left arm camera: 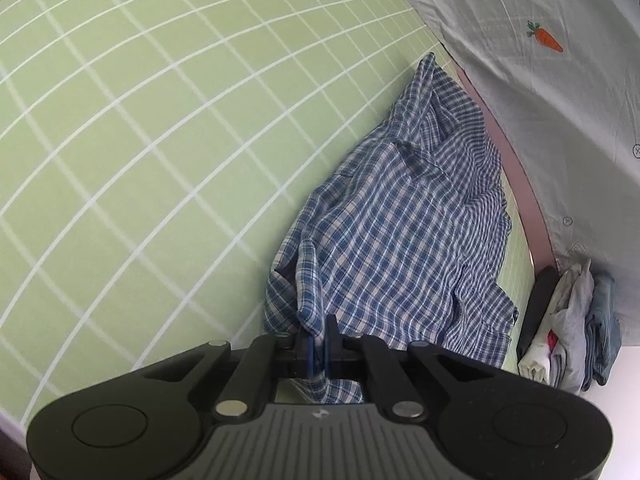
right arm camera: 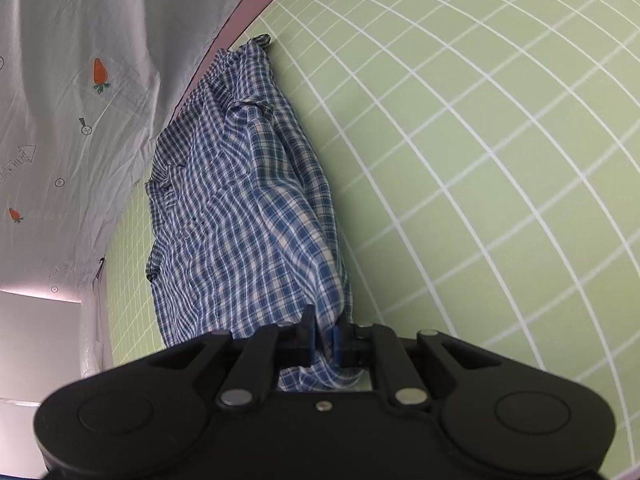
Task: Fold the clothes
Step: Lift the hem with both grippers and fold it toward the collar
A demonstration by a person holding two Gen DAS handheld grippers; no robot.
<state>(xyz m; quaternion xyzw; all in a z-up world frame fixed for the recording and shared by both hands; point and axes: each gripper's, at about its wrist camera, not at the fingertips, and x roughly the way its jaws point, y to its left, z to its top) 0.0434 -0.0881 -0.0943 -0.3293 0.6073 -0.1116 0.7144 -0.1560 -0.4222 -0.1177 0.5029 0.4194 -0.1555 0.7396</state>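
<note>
Left gripper (left arm camera: 319, 338) and right gripper (right arm camera: 323, 336) each clenched on plaid shirt (left arm camera: 396, 224) hem, probably to spread it across green mat (left arm camera: 140, 140).

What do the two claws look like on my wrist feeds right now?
Both match: the left claw and right claw have matte black bodies with round side housings, silver pivot pins and blue finger pads. The left one shows a grey ribbed plate with a small logo.

- Shirt (left arm camera: 400, 224): blue-and-white plaid, crumpled, loosely bunched lengthwise.
- Lies on the green grid mat (left arm camera: 140, 140), near the mat's edge.
- Its near edge is pinched and lifted off the mat.
</note>
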